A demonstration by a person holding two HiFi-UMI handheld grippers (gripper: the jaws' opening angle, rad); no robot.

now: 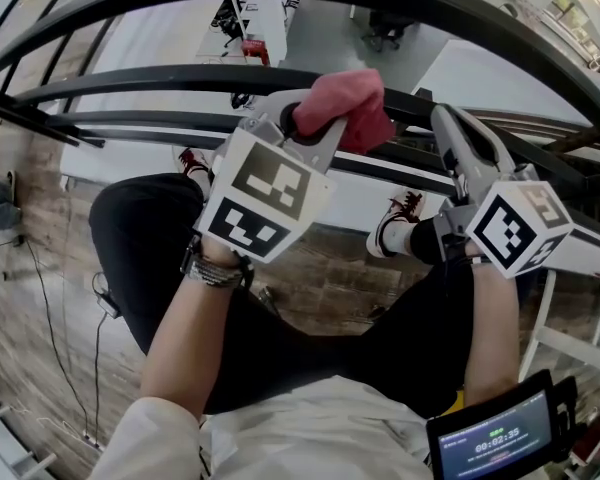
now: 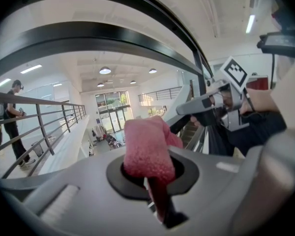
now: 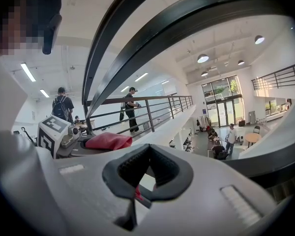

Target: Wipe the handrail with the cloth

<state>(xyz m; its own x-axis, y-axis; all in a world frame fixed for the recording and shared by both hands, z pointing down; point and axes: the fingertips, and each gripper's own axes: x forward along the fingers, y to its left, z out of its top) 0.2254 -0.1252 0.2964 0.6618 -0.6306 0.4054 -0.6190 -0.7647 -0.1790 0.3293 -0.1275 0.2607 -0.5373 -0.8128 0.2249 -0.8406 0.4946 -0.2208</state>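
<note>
A red cloth (image 1: 348, 102) is bunched in the jaws of my left gripper (image 1: 315, 120), which is shut on it. The cloth lies against the black handrail (image 1: 180, 76), between its curved bars. In the left gripper view the cloth (image 2: 146, 149) sticks up out of the closed pads, with the handrail (image 2: 113, 33) arching overhead. My right gripper (image 1: 443, 120) is to the right of the cloth, its tip at the same rail, shut with nothing in it. The right gripper view shows its pads closed, with the cloth (image 3: 108, 140) and the left gripper off to the left under the handrail (image 3: 187, 26).
Beyond the rail is an open drop to a lobby floor (image 3: 221, 141) with people far below. More railing (image 2: 44, 117) runs along a walkway where people stand. The person's legs and shoes (image 1: 395, 223) are just behind the rail. A screen device (image 1: 495, 438) sits lower right.
</note>
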